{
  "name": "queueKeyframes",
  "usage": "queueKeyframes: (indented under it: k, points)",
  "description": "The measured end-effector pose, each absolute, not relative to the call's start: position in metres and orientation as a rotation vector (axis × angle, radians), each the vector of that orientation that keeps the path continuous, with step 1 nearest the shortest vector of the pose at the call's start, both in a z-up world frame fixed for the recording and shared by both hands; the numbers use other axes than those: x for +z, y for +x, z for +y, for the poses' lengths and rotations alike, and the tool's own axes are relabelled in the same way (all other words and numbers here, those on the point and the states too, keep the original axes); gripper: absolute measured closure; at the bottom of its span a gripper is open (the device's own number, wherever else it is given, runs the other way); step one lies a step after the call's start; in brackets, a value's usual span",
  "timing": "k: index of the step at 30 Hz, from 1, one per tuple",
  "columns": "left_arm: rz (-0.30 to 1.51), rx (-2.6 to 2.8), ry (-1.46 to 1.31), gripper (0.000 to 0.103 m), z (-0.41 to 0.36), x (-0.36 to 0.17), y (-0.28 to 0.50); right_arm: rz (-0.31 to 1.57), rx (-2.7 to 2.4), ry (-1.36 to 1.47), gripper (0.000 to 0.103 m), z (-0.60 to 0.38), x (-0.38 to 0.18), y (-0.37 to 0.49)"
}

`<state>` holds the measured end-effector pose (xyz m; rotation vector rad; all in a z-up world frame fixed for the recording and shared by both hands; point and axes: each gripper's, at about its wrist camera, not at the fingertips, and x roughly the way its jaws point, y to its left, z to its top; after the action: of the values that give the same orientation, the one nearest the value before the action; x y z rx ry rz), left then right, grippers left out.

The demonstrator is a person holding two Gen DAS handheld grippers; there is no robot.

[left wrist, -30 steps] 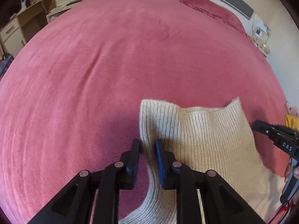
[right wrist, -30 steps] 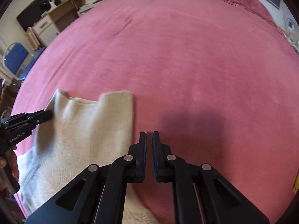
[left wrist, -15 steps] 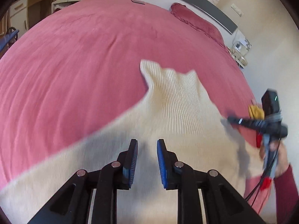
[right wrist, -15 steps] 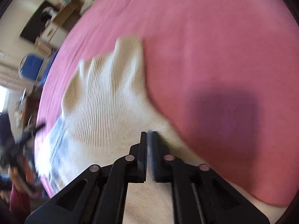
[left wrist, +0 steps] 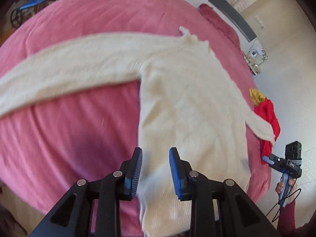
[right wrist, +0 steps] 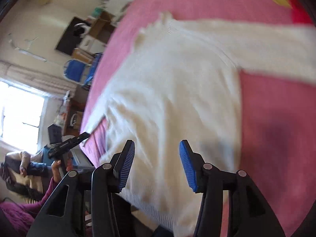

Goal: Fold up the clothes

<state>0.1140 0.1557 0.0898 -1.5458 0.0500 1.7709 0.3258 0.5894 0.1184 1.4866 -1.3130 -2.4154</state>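
A cream knitted sweater (left wrist: 187, 98) lies spread on the pink bed (left wrist: 79, 128), collar far away and both sleeves stretched out sideways. My left gripper (left wrist: 155, 167) hovers over its near hem; the jaws are opening, and the knit lies under the gap without the blue pads pressing on it. In the right wrist view the sweater (right wrist: 167, 88) is blurred. There my right gripper (right wrist: 157, 164) hangs over the ribbed hem, its jaws opening with nothing pinched. Each gripper also shows in the other's view: the right gripper (left wrist: 265, 159) off the bed's corner, the left gripper (right wrist: 86, 135) at the bed's left edge.
A red garment (left wrist: 266, 114) and a yellow one (left wrist: 255, 95) lie at the bed's right edge by the sleeve end. A dark pink pillow (left wrist: 217, 23) sits at the head. A blue chair (right wrist: 76, 69), shelves and a bright window (right wrist: 19, 114) stand beyond the bed.
Both grippers have pulled back from the collar end to the hem. The sweater went from bunched to spread flat. The right jaws, shut before, now stand apart; the left jaws are wider.
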Motion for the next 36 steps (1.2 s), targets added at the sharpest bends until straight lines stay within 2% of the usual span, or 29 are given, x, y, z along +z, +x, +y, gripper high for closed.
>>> queueKeyframes:
  k: [3,5,10,15,21,24,28,30,32,35,36]
  points:
    - [0.041,1.757,-1.584,0.074,0.136,0.071,0.141,-1.498,-2.357,1.473,0.052,0.584,0.100,0.380]
    - [0.077,1.788,-1.606,0.074,0.128,0.062,0.152,-1.548,-2.385,1.495,0.052,0.583,0.091,0.406]
    - [0.029,1.733,-1.661,0.073,0.117,0.042,0.171,-1.734,-2.344,1.417,0.042,0.586,0.076,0.461]
    - [0.020,1.730,-1.698,0.072,0.113,0.029,0.184,-1.733,-2.281,1.419,0.039,0.575,0.058,0.460]
    - [-0.044,1.727,-1.706,0.072,0.105,0.026,0.185,-1.556,-2.333,1.658,0.040,0.553,0.044,0.430]
    - [-0.128,1.696,-1.737,0.072,0.101,0.020,0.181,-1.393,-2.415,1.805,0.092,0.539,0.044,0.418]
    - [-0.130,1.659,-1.749,0.072,0.105,0.016,0.181,-1.019,-2.534,2.032,0.092,0.516,0.054,0.409]
    - [-0.137,1.624,-1.752,0.072,0.108,0.016,0.186,-0.931,-2.551,2.077,0.092,0.510,0.057,0.409]
    - [-0.131,1.612,-1.743,0.072,0.113,0.015,0.190,-0.945,-2.550,2.062,0.092,0.509,0.060,0.411]
    - [-0.136,1.591,-1.752,0.072,0.119,0.012,0.196,-1.062,-2.517,1.940,0.089,0.511,0.060,0.412]
    - [-0.142,1.577,-1.760,0.075,0.120,0.009,0.198,-1.096,-2.516,1.909,0.088,0.513,0.060,0.413]
